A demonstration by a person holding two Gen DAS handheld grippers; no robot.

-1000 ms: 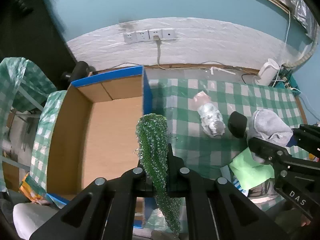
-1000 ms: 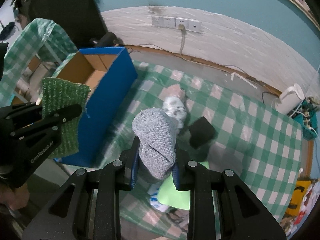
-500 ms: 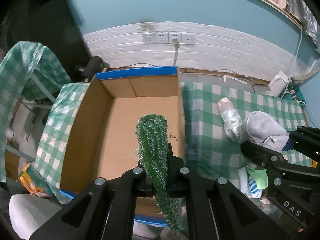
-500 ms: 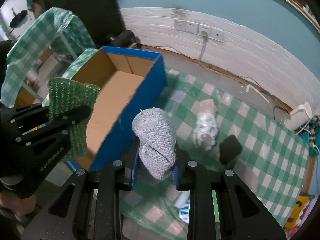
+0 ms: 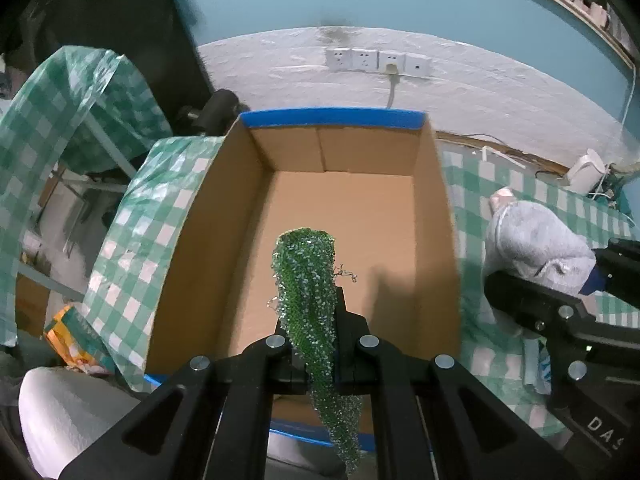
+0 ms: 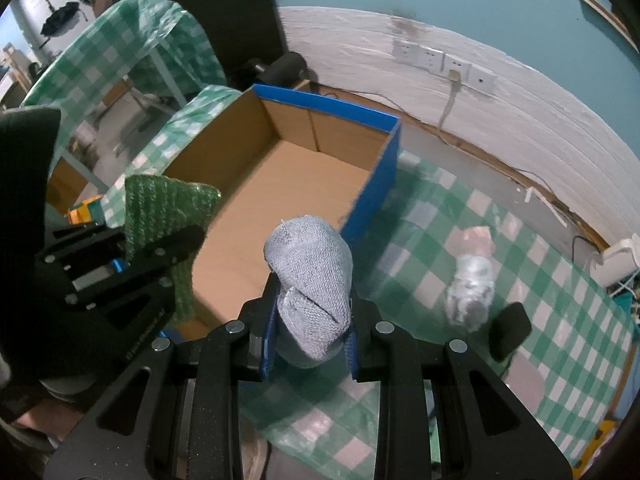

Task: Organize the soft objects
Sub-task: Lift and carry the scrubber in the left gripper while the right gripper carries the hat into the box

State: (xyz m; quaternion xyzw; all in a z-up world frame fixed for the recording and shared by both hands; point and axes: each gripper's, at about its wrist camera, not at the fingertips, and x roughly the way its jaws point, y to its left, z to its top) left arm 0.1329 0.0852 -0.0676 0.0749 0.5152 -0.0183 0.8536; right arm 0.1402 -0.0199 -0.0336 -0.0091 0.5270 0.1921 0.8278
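From the left wrist, the left gripper has its jaws clamped on a green mesh cloth, held above the open cardboard box. The right wrist view shows the right gripper squeezing a grey knitted cloth beside the box's blue wall, plus a silvery bundle and black pad on the checked desk.
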